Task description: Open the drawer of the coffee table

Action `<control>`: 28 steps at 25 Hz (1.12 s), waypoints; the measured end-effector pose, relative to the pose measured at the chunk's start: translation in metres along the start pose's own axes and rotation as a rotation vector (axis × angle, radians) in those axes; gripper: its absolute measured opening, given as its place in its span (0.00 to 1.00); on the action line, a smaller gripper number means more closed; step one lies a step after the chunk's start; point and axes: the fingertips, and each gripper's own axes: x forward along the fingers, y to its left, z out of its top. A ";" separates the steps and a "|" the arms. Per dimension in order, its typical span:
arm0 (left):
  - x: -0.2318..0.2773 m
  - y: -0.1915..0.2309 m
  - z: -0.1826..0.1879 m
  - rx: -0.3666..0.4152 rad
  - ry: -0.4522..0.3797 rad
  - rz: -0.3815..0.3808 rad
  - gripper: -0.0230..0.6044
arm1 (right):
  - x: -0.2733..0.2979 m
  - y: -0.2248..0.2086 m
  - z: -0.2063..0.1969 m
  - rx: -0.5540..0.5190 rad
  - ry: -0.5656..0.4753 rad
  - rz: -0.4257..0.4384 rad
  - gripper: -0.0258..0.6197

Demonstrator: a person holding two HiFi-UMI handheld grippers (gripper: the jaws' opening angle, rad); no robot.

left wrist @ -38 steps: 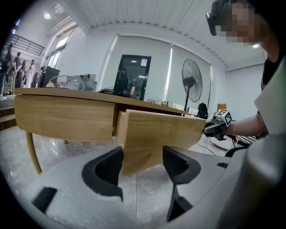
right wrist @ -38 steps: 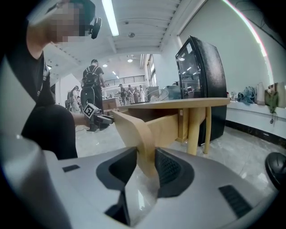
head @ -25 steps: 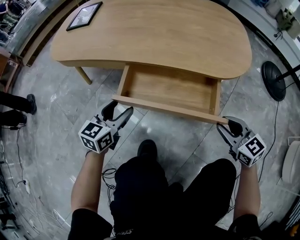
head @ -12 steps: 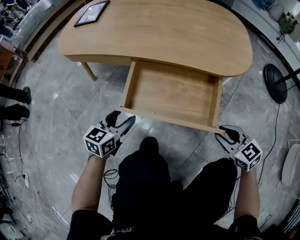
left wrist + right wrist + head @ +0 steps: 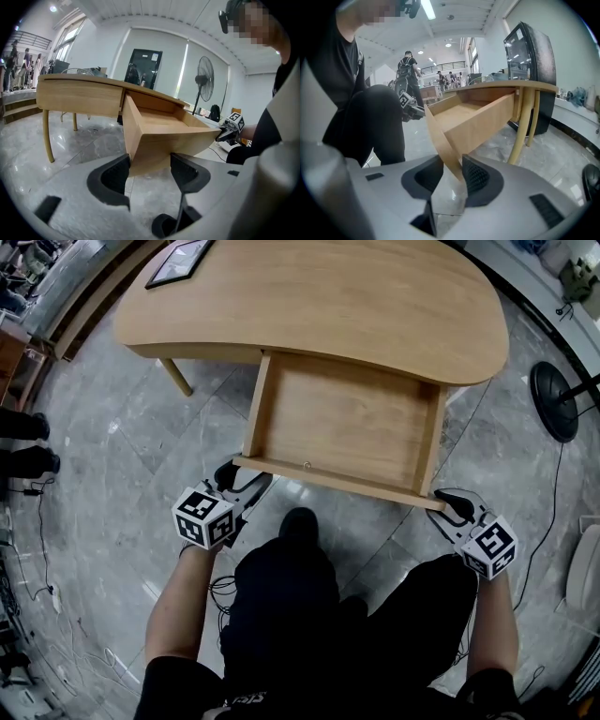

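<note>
The light wooden coffee table point(image 5: 319, 296) has its drawer point(image 5: 347, 418) pulled far out; I see nothing in it. My left gripper point(image 5: 242, 479) clasps the left corner of the drawer front point(image 5: 328, 476). In the left gripper view that corner point(image 5: 147, 150) fills the gap between both pads of the left gripper point(image 5: 150, 173). My right gripper point(image 5: 450, 502) is at the right end of the front. In the right gripper view the thin panel edge point(image 5: 443, 145) runs down between the pads of the right gripper point(image 5: 452, 176). Its jaws have just opened slightly, with the panel still pinched.
A dark picture frame point(image 5: 176, 261) lies on the table's far left corner. A fan's round black base point(image 5: 553, 399) stands on the grey marble floor at the right, with a cable beside it. Someone's shoes point(image 5: 23, 442) show at the left edge. My knees are just below the drawer.
The drawer has slid further out of the table toward me. Both grippers have drawn back toward my body with its front corners in them.
</note>
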 end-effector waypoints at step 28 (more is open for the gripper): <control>0.001 -0.001 0.008 0.007 -0.024 -0.046 0.46 | -0.003 -0.014 0.008 0.047 -0.033 -0.016 0.25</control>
